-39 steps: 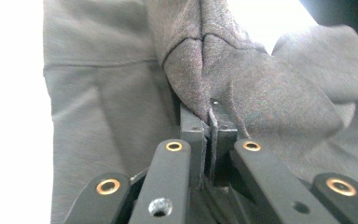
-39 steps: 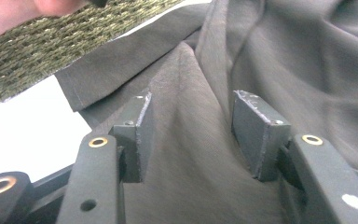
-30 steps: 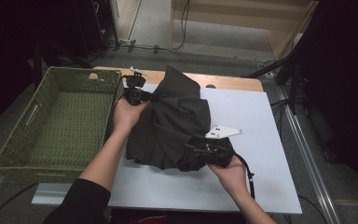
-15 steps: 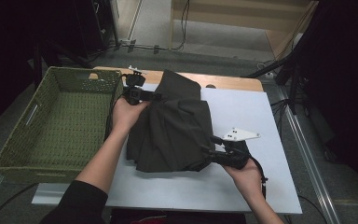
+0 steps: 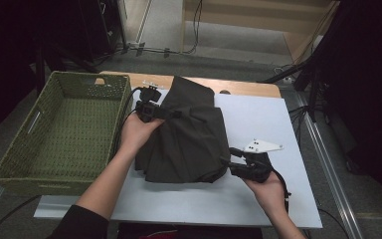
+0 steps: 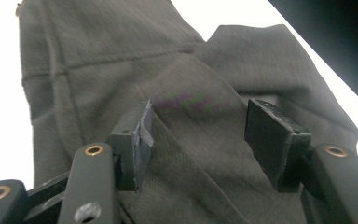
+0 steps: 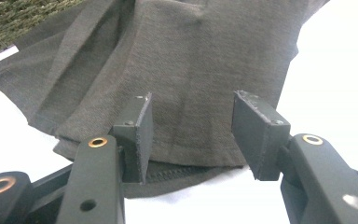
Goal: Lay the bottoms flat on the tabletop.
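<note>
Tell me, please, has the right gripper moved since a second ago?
Yes. The right gripper has slid toward the white board's right edge and off the dark garment, now sitting just past its lower right corner with open jaws.

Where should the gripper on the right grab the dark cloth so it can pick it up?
Probably the stitched hem at the near right corner of the dark cloth, coming in low from the right over the white board. In the right gripper view, that edge lies folded in layers just ahead of the right gripper, whose jaws stand open around it, so it offers a firm lip.
</note>
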